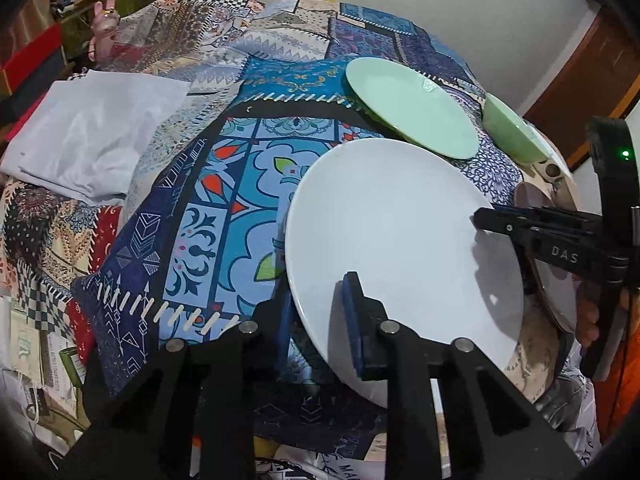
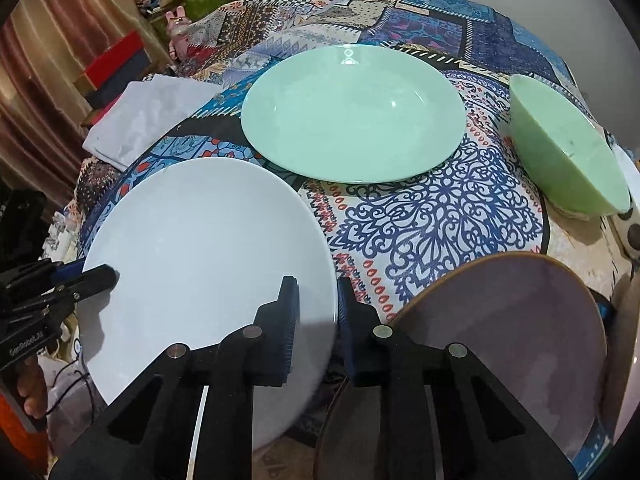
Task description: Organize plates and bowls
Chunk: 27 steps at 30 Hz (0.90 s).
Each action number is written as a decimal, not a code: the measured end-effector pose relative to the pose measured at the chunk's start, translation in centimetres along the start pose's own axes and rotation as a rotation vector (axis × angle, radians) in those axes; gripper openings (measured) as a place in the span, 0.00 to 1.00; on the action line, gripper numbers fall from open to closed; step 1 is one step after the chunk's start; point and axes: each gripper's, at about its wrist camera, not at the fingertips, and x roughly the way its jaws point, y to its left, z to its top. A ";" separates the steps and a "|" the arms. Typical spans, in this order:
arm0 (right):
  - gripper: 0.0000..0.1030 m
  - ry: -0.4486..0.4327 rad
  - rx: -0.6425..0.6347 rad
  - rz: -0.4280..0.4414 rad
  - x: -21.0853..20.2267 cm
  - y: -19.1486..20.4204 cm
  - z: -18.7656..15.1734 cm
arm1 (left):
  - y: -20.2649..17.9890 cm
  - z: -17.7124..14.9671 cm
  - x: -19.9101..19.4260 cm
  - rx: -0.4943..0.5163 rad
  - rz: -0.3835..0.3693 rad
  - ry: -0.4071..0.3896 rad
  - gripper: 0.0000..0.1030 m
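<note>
Both tools pinch opposite rims of the round white ceramic plate (image 2: pixel 208 264): left tool (image 1: pixel 320 320) and right tool (image 2: pixel 318 320), each clamped narrow. Lift level, then lower it squarely onto the pale green plate (image 2: pixel 352 116) ahead of them.

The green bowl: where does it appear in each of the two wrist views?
Left wrist view: the green bowl sits at the upper right, just right of the green plate.
Right wrist view: the bowl sits at the right edge, apart from the plate.
Shared landmark: the white plate, held by both grippers.
</note>
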 end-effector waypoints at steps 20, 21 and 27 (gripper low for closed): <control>0.21 0.012 0.080 0.086 -0.4 0.6 -1.9 | 2.6 1.9 0.7 -0.064 -0.025 0.035 0.23; 0.22 0.009 0.078 0.085 -0.3 0.7 -2.1 | 2.6 1.7 0.6 -0.062 -0.026 0.038 0.23; 0.23 0.003 0.077 0.090 -0.2 0.6 -2.0 | 2.5 1.0 0.3 -0.052 -0.036 0.048 0.23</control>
